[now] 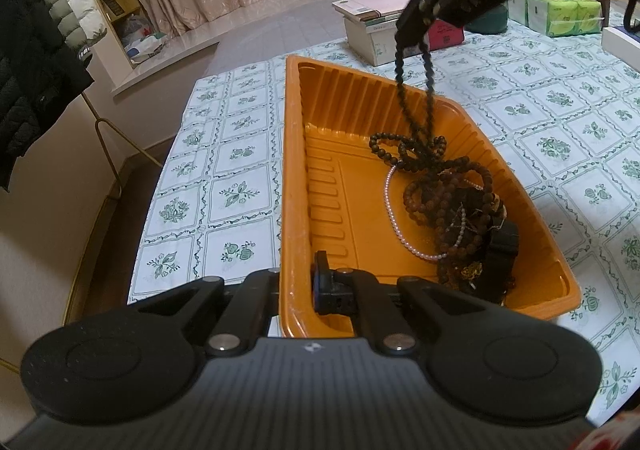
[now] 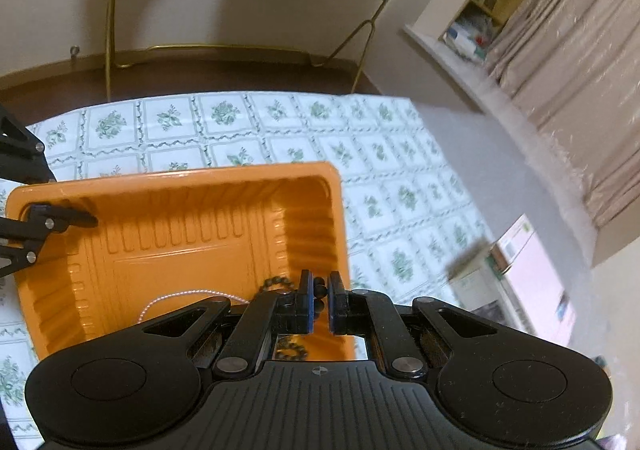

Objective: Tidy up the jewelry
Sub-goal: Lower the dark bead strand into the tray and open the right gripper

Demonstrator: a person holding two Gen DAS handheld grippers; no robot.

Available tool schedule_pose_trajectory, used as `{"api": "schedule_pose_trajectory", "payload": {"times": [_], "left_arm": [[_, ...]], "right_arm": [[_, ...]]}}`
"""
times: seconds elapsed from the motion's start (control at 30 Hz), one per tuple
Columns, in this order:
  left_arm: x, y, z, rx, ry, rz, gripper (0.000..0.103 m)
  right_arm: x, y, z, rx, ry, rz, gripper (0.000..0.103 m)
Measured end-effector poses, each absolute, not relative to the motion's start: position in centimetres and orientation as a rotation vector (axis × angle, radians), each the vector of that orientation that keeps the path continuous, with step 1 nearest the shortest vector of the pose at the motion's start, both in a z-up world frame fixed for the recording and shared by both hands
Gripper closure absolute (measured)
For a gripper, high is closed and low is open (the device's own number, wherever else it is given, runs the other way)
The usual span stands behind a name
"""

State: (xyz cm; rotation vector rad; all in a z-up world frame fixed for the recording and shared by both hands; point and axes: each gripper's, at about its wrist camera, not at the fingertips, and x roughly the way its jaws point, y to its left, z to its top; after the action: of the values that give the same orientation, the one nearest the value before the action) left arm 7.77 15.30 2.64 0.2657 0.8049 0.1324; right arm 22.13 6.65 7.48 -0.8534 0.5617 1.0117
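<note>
I see the table (image 1: pixel 540 122) under its green floral cloth, and on it the orange tray (image 1: pixel 340 98) that I steady with my left gripper (image 1: pixel 298 286), clamped tight on the tray's near rim. A tangle of jewelry (image 1: pixel 452 206) lies in the tray's right half: brown bead strands over a pink pearl string (image 1: pixel 394 218). My right gripper (image 2: pixel 319 304) grips the dark bead necklace (image 1: pixel 416 98), which hangs in a loop, its low end touching the heap.

My worry is that those beads snag the pile, so any lift drags other pieces along. The pads pinch only a few round beads, so I judge a slip likely if the strand swings.
</note>
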Motion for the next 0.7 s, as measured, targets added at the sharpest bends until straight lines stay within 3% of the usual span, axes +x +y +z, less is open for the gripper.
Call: {"api": "schedule_pose_trajectory", "payload": {"times": [0.6, 0.7], "left_arm": [[7.6, 15.8, 2.4, 0.247, 0.805, 0.134, 0.1], [7.5, 15.9, 2.3, 0.241, 0.806, 0.133, 0.1]], "right_arm": [[22.8, 4.8, 8.5, -0.691, 0.621, 0.996, 0.095], [22.7, 2.9, 8.6, -0.633, 0.635, 0.98, 0.082]]}}
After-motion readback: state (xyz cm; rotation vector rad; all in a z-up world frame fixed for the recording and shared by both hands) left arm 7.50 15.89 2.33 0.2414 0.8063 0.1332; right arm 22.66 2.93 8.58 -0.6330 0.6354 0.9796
